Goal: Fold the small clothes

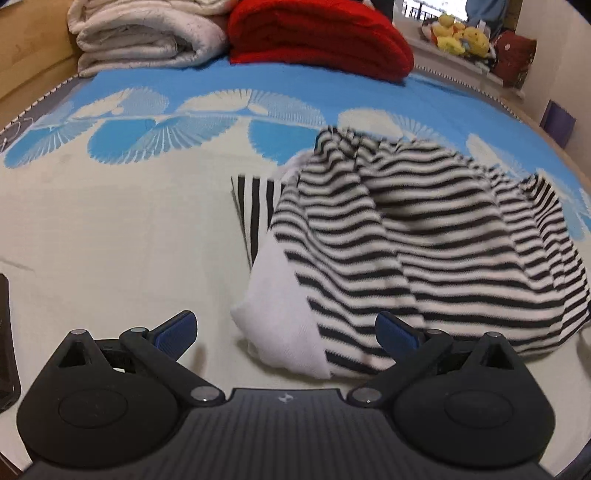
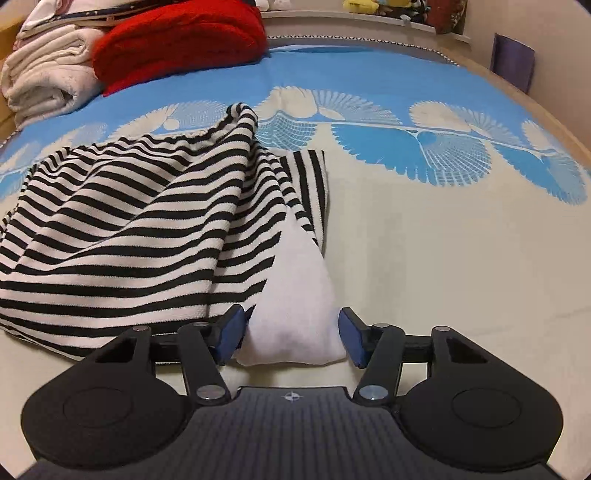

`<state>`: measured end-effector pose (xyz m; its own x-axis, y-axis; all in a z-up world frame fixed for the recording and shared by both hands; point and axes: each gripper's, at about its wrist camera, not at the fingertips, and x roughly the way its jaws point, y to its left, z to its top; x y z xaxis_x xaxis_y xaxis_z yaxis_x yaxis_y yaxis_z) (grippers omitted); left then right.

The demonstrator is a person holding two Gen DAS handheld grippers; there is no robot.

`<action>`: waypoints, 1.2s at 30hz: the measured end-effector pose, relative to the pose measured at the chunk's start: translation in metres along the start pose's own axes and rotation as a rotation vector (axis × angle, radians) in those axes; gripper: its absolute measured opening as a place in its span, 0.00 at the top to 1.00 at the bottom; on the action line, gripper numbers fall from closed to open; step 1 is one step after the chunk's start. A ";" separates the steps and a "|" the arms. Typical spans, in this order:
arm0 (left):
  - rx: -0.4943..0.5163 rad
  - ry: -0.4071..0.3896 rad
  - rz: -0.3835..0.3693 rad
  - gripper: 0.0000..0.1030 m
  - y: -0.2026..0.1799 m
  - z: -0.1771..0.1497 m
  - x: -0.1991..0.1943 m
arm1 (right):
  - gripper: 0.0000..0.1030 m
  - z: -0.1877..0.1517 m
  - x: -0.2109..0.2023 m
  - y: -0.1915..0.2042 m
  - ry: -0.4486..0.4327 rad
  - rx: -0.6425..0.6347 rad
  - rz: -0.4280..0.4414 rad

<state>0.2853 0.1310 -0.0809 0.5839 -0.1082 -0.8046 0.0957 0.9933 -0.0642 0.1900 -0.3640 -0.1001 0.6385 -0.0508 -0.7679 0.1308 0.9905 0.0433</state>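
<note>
In the left wrist view, a dark thing sits at the left edge; I cannot tell what it is. Far back on the left is a folded white blanket. Right beside it lies a red blanket. Far off on the right are yellow toys on a ledge. The bed has a cream cover with blue fan shapes.

The left gripper is wide open and holds nothing. Its right finger is close to the near edge of the striped shirt. The shirt is black and white and lies bunched up on the right part of the bed. Its white cuff points near, in between the two fingers.

In the right wrist view, the shirt lies on the left. The white cuff sits between the fingers of the right gripper. The gripper is partly open. Its fingers are just beside the cuff, not squeezing it.
</note>
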 end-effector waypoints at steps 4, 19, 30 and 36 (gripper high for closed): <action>0.048 0.014 0.045 0.08 -0.008 0.000 0.013 | 0.49 -0.003 0.003 0.001 0.012 -0.009 -0.002; -0.027 -0.045 0.110 0.88 0.022 0.005 0.002 | 0.92 0.008 -0.036 -0.047 -0.149 0.155 -0.035; -0.106 -0.009 0.082 0.87 0.038 0.005 0.006 | 0.92 0.007 -0.019 -0.060 -0.064 0.239 -0.035; -0.076 -0.054 0.004 0.80 0.034 0.008 -0.009 | 0.69 -0.001 -0.003 -0.047 0.041 0.096 -0.046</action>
<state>0.2899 0.1650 -0.0712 0.6269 -0.1039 -0.7722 0.0329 0.9937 -0.1070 0.1814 -0.4107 -0.1002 0.5988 -0.0888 -0.7959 0.2323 0.9704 0.0665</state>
